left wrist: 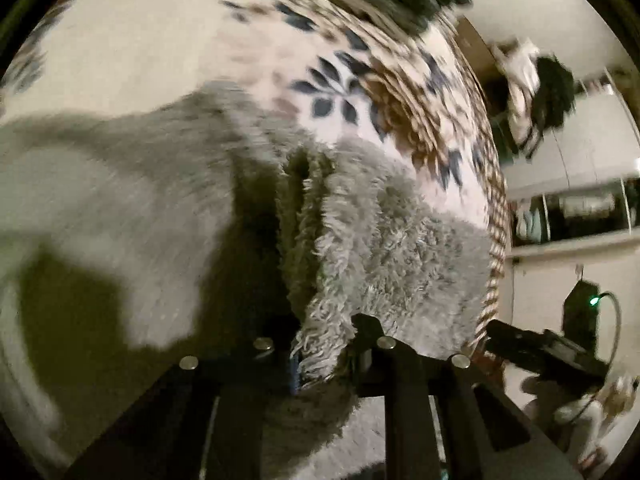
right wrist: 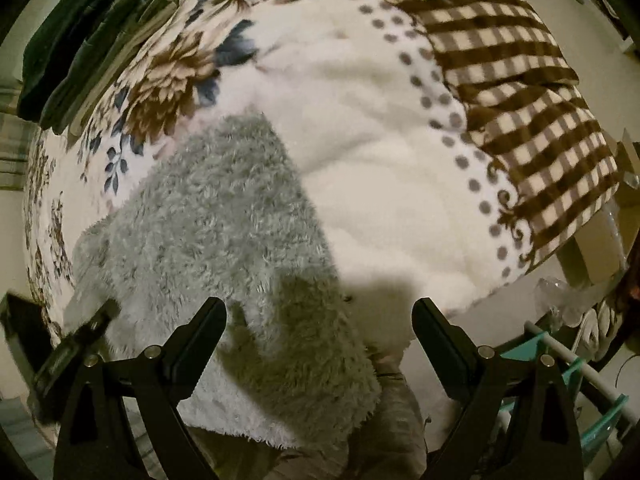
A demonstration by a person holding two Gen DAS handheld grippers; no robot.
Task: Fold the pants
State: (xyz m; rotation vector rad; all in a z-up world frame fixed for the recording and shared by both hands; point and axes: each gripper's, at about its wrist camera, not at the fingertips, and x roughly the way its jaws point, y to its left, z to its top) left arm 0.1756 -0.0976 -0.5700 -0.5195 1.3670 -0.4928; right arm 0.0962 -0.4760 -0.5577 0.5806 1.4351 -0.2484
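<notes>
Fuzzy grey pants (left wrist: 400, 248) lie on a white floral blanket (left wrist: 160, 40). A folded edge of them rises into my left gripper (left wrist: 320, 356), which is shut on that fluffy edge. In the right wrist view the same pants (right wrist: 208, 216) spread from the middle to the lower left. My right gripper (right wrist: 320, 308) hovers over their near end, pointing steeply down. Its jaws stand wide open with nothing pinched, and its shadow falls on the cloth. A dark blurred gripper body (right wrist: 76, 340) shows at the left edge of the pants.
A brown-and-cream checked blanket (right wrist: 520, 92) covers the bed's far right side. Dark green folded clothes (right wrist: 80, 32) lie at the top left. A teal glass shelf (right wrist: 576, 380) stands by the bed at lower right. A wardrobe (left wrist: 580, 208) stands beyond the bed's edge.
</notes>
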